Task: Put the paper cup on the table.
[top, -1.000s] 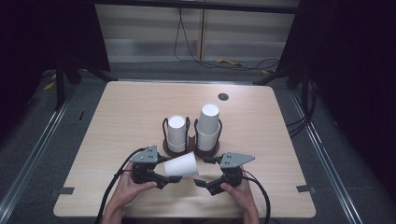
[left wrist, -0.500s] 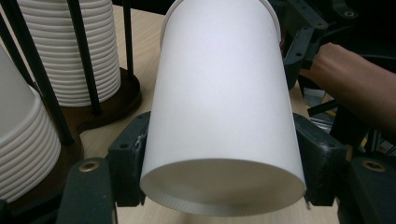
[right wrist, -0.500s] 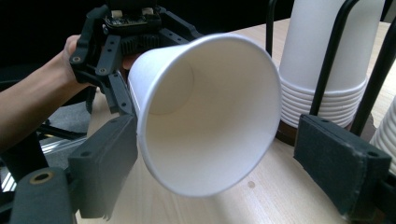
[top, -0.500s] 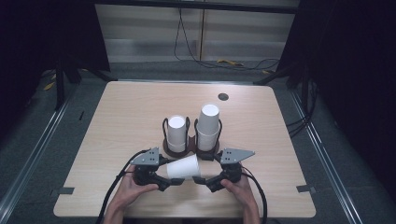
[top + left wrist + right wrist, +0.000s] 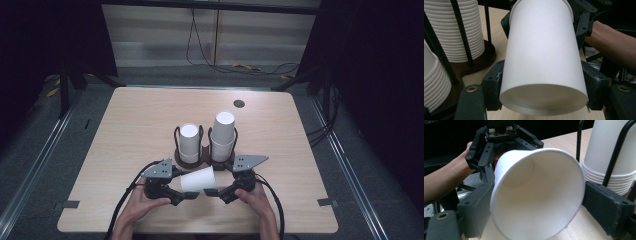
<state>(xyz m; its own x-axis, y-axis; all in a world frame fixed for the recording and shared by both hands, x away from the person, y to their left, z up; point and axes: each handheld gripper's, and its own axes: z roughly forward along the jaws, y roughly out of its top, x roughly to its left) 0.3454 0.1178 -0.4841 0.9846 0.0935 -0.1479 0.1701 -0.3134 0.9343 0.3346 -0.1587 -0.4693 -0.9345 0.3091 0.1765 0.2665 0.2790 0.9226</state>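
Note:
A white paper cup (image 5: 197, 180) lies on its side above the table's near middle, held between both grippers. My left gripper (image 5: 186, 186) is shut on its base end; in the left gripper view the jaws press both sides of the cup (image 5: 541, 57) near its recessed bottom. My right gripper (image 5: 216, 184) sits at the rim end. In the right gripper view the cup's open mouth (image 5: 536, 195) faces the camera and both pads touch the rim. The other hand and its gripper show behind the cup in each gripper view.
Just behind the held cup, two stacks of white cups (image 5: 190, 142) (image 5: 223, 132) stand upside down in a dark wire holder (image 5: 187, 161); the right stack is taller. A small dark round spot (image 5: 239, 103) marks the wooden table (image 5: 140, 125) farther back.
The right gripper has moved left onto the cup's rim end. The left gripper and the cup have stayed in place.

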